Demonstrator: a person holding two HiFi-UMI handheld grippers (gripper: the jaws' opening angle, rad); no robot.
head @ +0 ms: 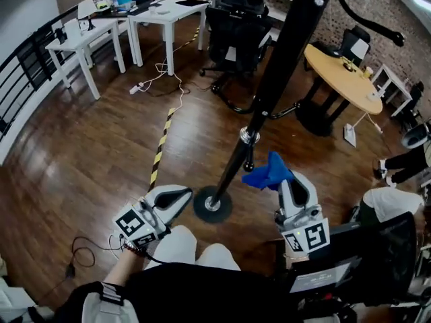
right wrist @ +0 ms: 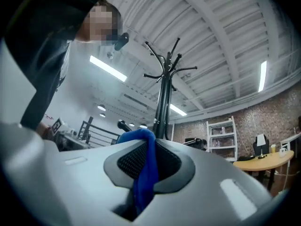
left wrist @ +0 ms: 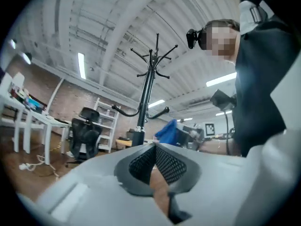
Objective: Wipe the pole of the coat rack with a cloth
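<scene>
Bunched blue cloth (head: 268, 173) just beside the upright black pole (head: 283, 66).

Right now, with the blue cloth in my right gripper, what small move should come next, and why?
Probably ease the right gripper left until the blue cloth presses against the coat rack pole. The cloth is clamped in its jaws but hangs just right of the lower pole, apparently not touching it. The left gripper is shut on nothing, near the base.

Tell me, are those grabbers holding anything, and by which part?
The right gripper pinches a blue cloth by a bunched-up part; the left gripper holds nothing.
</scene>
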